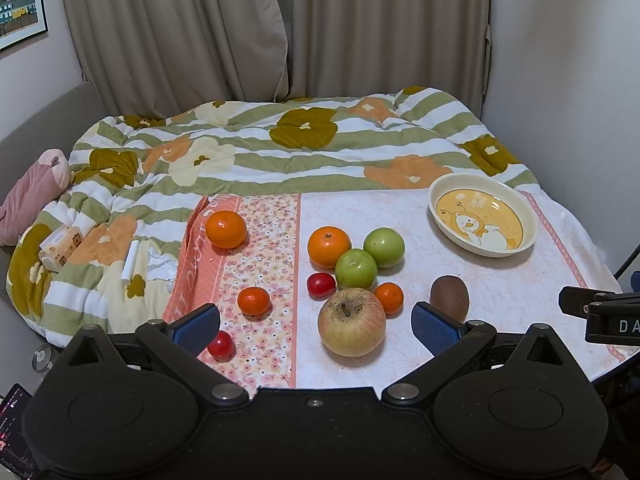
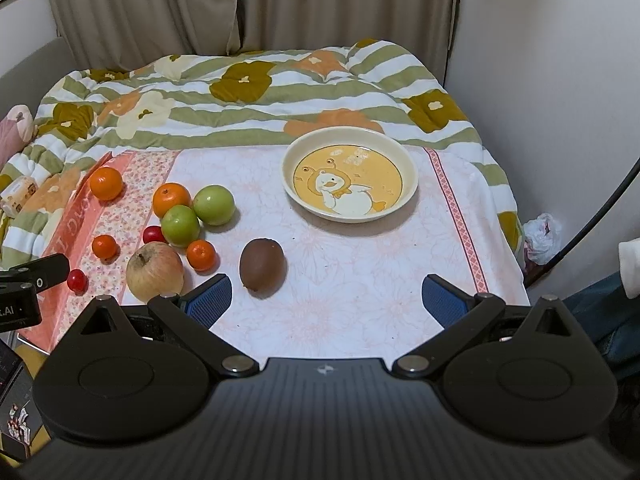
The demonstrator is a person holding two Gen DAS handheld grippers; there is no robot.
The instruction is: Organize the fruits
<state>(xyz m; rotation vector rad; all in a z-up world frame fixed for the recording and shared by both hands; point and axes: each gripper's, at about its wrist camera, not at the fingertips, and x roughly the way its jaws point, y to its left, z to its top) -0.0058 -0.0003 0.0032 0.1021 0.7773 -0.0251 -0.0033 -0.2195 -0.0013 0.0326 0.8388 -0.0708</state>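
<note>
The task looks to be at its very start: all fruits lie loose on the desk [image 2: 360, 280] and the duck bowl [image 2: 351, 175] is empty, so I judge the next move is to lower one gripper over a fruit and close on it. The right gripper [image 2: 326, 300] has its fingers wide apart and empty, with the kiwi [image 2: 262, 265] just ahead, nearer the left finger. The left gripper [image 1: 316, 324] is also spread and empty, the big apple [image 1: 351, 322] lying between its fingers.

The right hand-held gripper [image 2: 324, 300] hangs wide open above the pink cloth [image 2: 340, 280], nothing between its blue pads. A brown kiwi [image 2: 262, 266] lies just ahead, a cream duck-print bowl [image 2: 408, 184] farther back, an apple [image 2: 154, 270] to the left.
</note>
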